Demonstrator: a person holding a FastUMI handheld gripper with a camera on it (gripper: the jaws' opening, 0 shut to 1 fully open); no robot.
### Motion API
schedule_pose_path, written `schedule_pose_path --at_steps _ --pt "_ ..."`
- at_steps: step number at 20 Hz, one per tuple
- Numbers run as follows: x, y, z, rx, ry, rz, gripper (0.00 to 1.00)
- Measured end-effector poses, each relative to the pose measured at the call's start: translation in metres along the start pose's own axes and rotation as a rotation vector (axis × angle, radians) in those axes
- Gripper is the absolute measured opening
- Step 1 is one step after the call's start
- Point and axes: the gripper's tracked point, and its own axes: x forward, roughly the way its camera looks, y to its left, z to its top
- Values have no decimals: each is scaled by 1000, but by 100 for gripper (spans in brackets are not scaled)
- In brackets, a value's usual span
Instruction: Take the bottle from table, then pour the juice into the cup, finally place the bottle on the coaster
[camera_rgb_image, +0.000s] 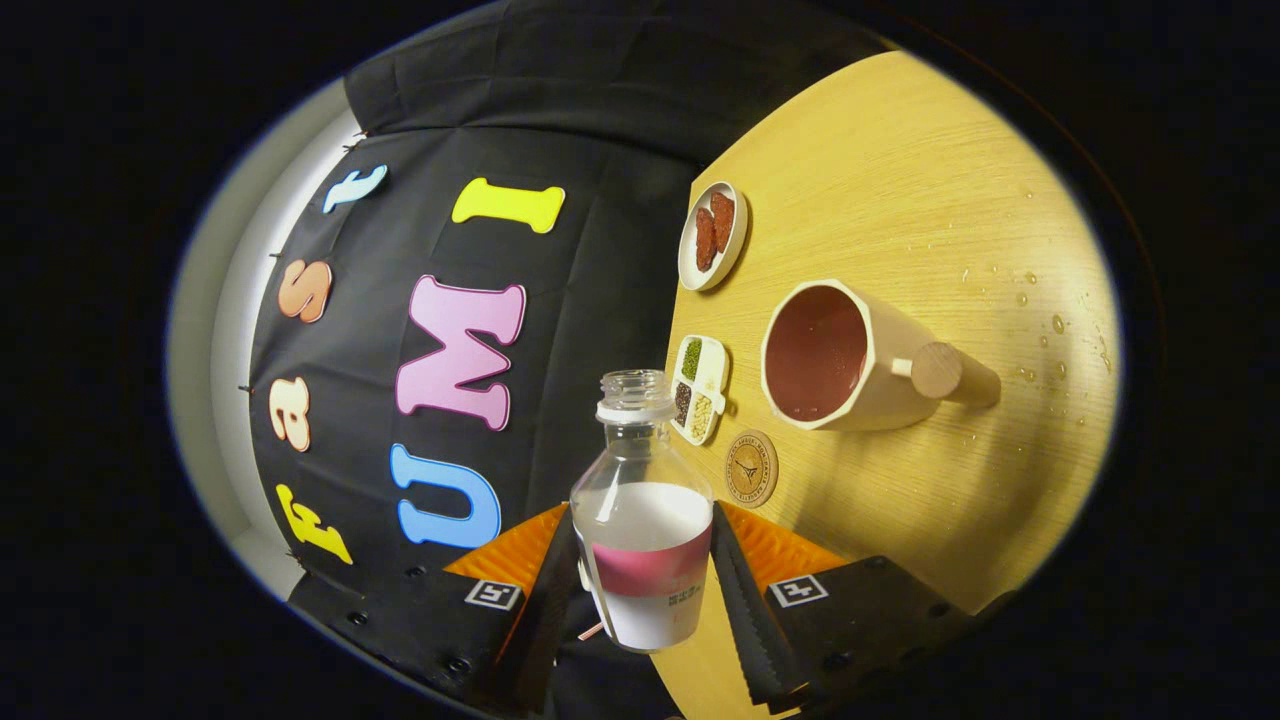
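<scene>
Bottle: one unit, uncapped, clear upper body, partly filled with white liquid, banded by a pink-and-white label. It sits between the two fingers, which pinch it from both sides at label height; gripper closed on the bottle body. The view is rolled, so the surface appears tipped on its side.

Count of items on the surface:
- One cup, cream, faceted, with a round wooden handle; reddish-brown inside. Located beyond the fingers, near the bottle mouth but apart from it.
- One coaster, round, brown, just beside the bottle shoulder, between bottle and cup.
- One divided tray holding small portions of grains or seeds, beside the coaster.
- One oval dish with two reddish pieces, farther along the surface edge.

Droplets scatter beyond the cup handle. Tray, dish and coaster line the surface edge next to the booth wall; open surface lies past the cup.
</scene>
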Motion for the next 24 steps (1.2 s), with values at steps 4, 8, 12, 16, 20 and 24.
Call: schedule_pose_path --at_steps 4,8,12,16,20,24 --pt "15 -10 -2 75 17 -26 75" --pt "15 -14 1 152 12 -28 74" --pt "16 -19 3 208 4 -28 74" --pt "16 -15 10 285 -10 -6 74" --pt "19 -17 11 327 -11 -5 74" --pt "18 -17 14 362 -16 -7 74"
